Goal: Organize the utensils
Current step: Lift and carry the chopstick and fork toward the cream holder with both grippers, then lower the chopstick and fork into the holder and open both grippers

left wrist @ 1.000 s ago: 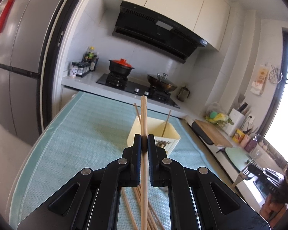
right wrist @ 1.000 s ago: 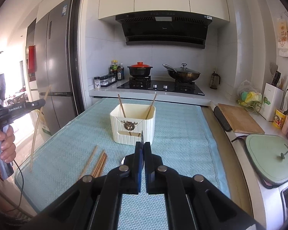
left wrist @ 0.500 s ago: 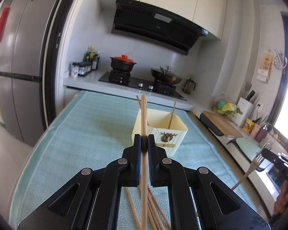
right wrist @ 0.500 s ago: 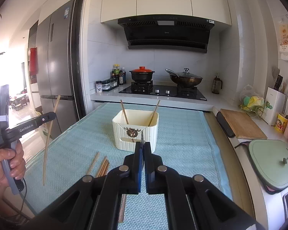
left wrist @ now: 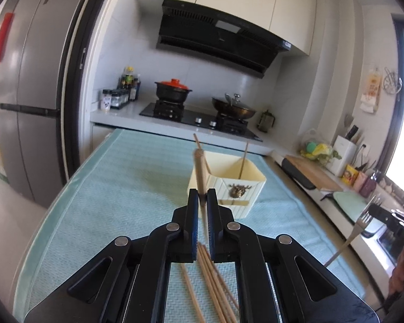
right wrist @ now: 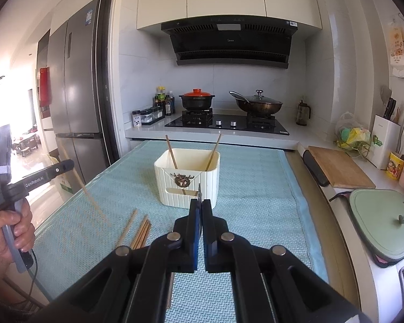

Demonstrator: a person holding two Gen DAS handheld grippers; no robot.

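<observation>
My left gripper (left wrist: 202, 192) is shut on a wooden chopstick (left wrist: 199, 171) and holds it in the air before the cream utensil holder (left wrist: 230, 185). From the right wrist view the left gripper (right wrist: 67, 164) is at the table's left edge with the chopstick (right wrist: 90, 196) slanting down, blurred. My right gripper (right wrist: 201, 202) is shut on a metal fork; only its thin edge (right wrist: 199, 189) shows here, while its tines (left wrist: 365, 219) show in the left wrist view. The holder (right wrist: 187, 179) has two chopsticks (right wrist: 171, 152) standing in it. Several loose chopsticks (right wrist: 140, 232) lie on the mat.
A light blue mat (right wrist: 256, 188) covers the table. Beyond it is a stove with a red-lidded pot (right wrist: 197, 101) and a wok (right wrist: 258, 105). A cutting board (right wrist: 339, 169) and a green lid (right wrist: 382, 223) are on the counter to the right. A fridge (right wrist: 75, 94) stands at the left.
My left gripper has swung toward the holder and tilted the chopstick, which now slants. The right gripper has risen slightly with the fork.
</observation>
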